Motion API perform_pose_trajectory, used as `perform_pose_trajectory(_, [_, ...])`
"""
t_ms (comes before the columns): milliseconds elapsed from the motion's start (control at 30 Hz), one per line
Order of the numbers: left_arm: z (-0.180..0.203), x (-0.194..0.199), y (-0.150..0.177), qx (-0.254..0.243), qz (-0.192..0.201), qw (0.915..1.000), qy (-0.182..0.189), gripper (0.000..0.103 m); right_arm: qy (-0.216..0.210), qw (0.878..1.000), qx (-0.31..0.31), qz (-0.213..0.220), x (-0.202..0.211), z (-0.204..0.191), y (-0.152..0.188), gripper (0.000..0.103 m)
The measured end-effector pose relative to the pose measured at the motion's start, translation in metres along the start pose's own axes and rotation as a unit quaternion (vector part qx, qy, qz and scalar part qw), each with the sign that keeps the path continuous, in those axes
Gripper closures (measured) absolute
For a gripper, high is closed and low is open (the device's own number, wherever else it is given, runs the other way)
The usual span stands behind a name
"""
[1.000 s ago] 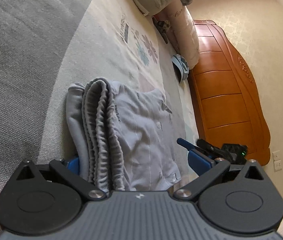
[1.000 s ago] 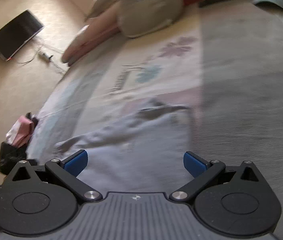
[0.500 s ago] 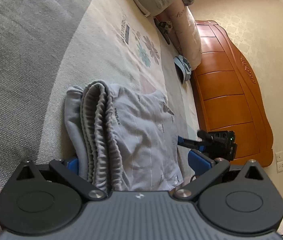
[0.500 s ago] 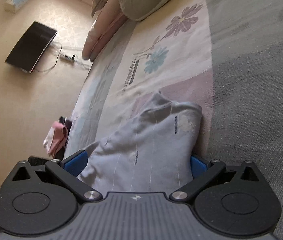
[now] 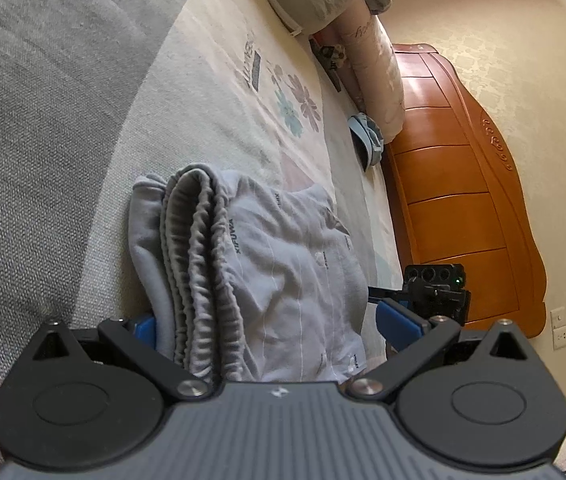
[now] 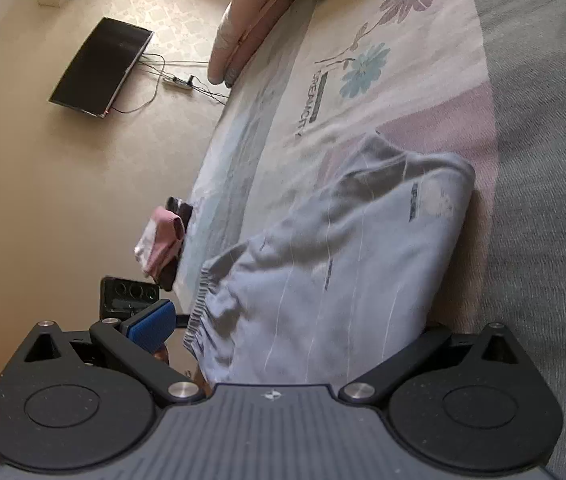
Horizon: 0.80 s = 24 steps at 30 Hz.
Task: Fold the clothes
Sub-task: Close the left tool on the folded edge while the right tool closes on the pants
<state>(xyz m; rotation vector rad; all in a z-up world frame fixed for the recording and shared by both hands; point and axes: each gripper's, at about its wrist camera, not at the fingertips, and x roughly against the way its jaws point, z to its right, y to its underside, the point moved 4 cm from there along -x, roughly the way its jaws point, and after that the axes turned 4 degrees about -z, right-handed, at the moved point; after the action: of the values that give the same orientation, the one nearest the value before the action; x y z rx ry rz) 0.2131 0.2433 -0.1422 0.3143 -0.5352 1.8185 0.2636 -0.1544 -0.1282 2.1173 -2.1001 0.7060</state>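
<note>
Tools first, since they fill the bottom of both frames. The left tool (image 5: 267, 322) is spread wide, and the folded grey garment (image 5: 267, 272) is bracketed between its blue pads, with the gathered waistband (image 5: 199, 280) sitting lower centre in the left wrist view. Nothing is pinched yet, as far as can be judged; the right pad (image 5: 399, 320) is clearly apart from the cloth, while the left one is half hidden behind the fold. The right tool (image 6: 283, 324) is spread too, and the other end of the garment (image 6: 347, 264) is straddled by it, though its right-hand pad is covered by fabric. Probably both ends are framed this way so the bundle can be scooped or squared up evenly, but that's only a guess.

Mid-frame, the garment is laid on the bed (image 5: 63, 120), on the pale flowered sheet (image 6: 363, 68). Further up, pillows (image 5: 375, 64) are stacked at the upper centre, a wooden headboard (image 5: 455, 200) is seen at the right, and a dark screen (image 6: 101, 66) is mounted on the wall, upper left of the right wrist view.
</note>
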Motion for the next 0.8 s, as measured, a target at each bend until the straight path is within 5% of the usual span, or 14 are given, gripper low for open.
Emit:
perform_pose_trajectory(133, [0.0, 0.0, -0.003, 0.003, -0.003, 1.0, -0.001, 0.001, -0.027, 0.999, 0.014, 0.014, 0.007, 0.005, 0.005, 0.0])
perform_pose_trajectory(800, [0.007, -0.013, -0.014, -0.002, -0.023, 0.9997, -0.005, 0.001, -0.008, 0.998, 0.056, 0.023, 0.006, -0.001, 0.012, 0.0])
